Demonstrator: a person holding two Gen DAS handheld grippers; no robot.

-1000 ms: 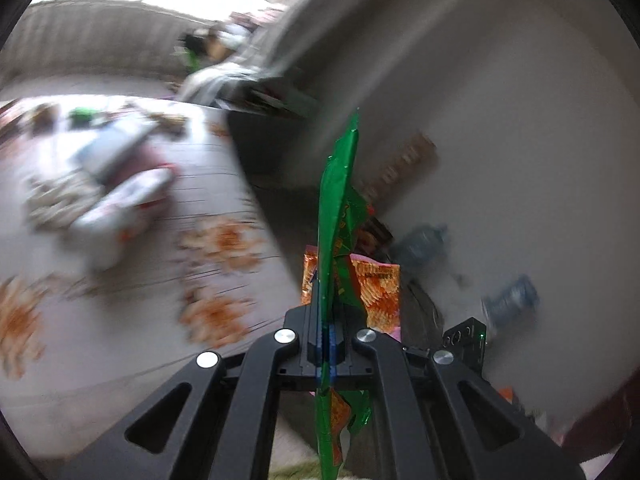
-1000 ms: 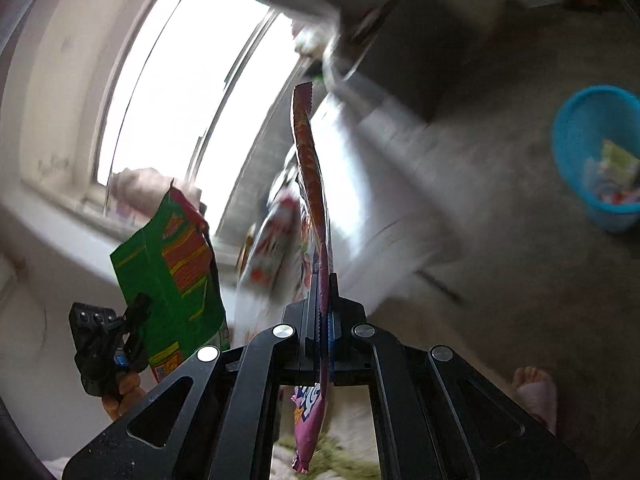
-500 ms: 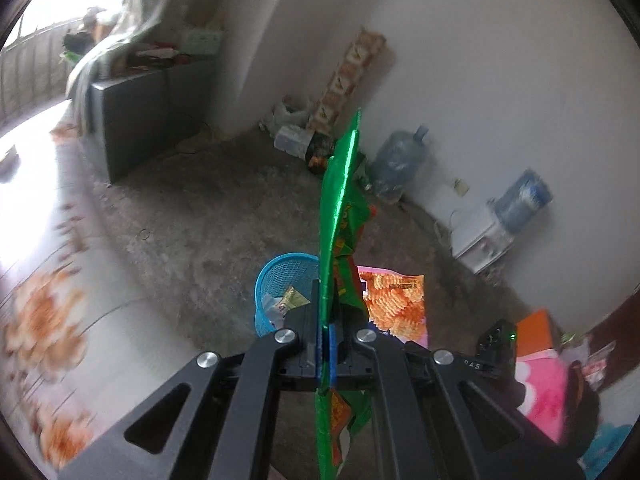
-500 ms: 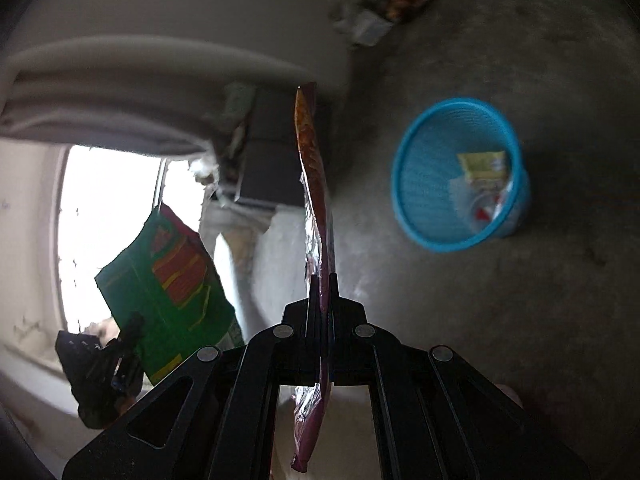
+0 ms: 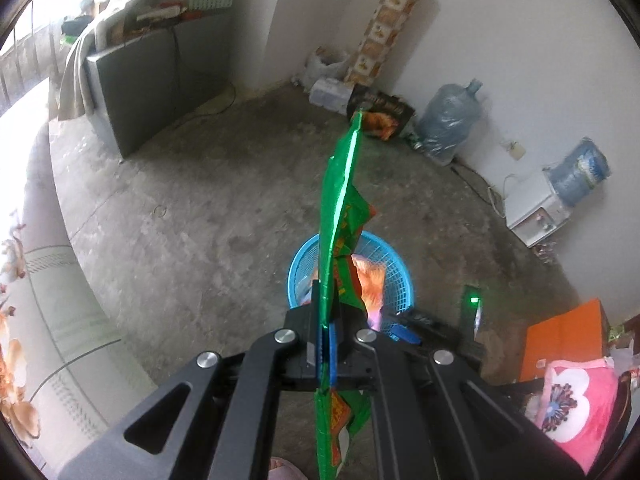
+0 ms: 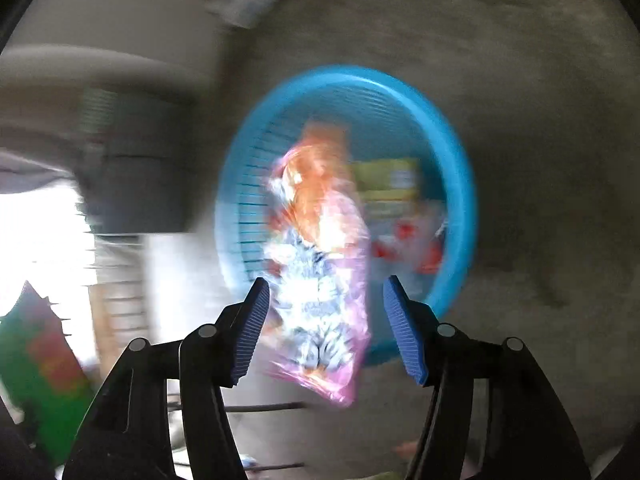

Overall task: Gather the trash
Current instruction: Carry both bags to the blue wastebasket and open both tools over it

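Observation:
My left gripper [image 5: 327, 316] is shut on a green snack wrapper [image 5: 340, 200] that stands edge-on above the blue basket [image 5: 394, 258] on the concrete floor. My right gripper [image 6: 326, 300] hangs over the same blue basket [image 6: 460, 168], its jaws opening. A pink and orange snack bag [image 6: 320, 248], blurred, drops free between the blue pads [image 6: 256, 320] without touching them. That bag [image 5: 370, 280] also shows inside the basket in the left wrist view. The right gripper's blue pad [image 5: 404, 332] peeks out beside the left one. The green wrapper [image 6: 40, 364] shows at lower left.
The basket holds a yellow-green packet [image 6: 388, 188] and red-and-white wrappers [image 6: 408, 248]. A grey cabinet [image 5: 152, 76], water jugs [image 5: 452, 124], a white dispenser [image 5: 536, 212] and an orange box [image 5: 560, 340] line the walls. A patterned cushion [image 5: 36, 300] lies left.
Both grippers swung from the window and sofa down over the blue basket. The right gripper opened and let go of the pink and orange bag, which now falls. The left still grips the green wrapper.

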